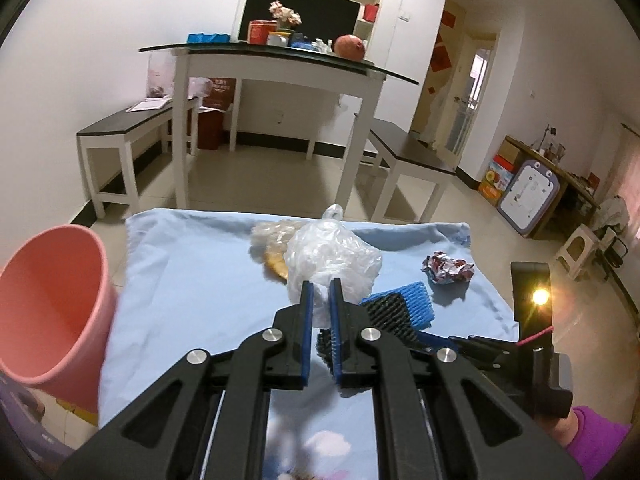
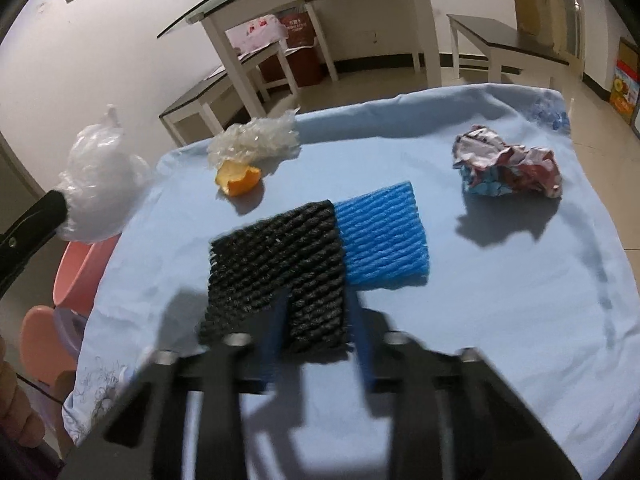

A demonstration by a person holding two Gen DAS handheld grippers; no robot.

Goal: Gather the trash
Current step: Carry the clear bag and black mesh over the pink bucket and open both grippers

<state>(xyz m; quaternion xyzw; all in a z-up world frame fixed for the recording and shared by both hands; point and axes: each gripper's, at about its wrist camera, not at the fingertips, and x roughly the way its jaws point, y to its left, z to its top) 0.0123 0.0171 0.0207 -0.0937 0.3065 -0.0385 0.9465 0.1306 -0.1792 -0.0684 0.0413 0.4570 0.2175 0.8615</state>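
Note:
My left gripper (image 1: 321,286) is shut on a crumpled white plastic bag (image 1: 332,252), held up above the blue cloth (image 1: 192,280). The right wrist view shows the same bag (image 2: 96,196) hanging over the table's left edge, above a pink bin (image 2: 76,276). My right gripper (image 2: 318,300) is shut on the near edge of a black foam net (image 2: 276,252), which overlaps a blue foam net (image 2: 384,240). An orange peel (image 2: 238,180), clear wrap (image 2: 256,140) and a crumpled printed paper (image 2: 508,168) lie on the cloth.
The pink bin (image 1: 52,304) stands tilted at the table's left side, its mouth facing the cloth. A pink stool (image 2: 40,340) sits below it. Beyond are a glass-topped table (image 1: 280,60) and two benches (image 1: 132,128). A hand in a purple sleeve (image 1: 596,436) is at the right.

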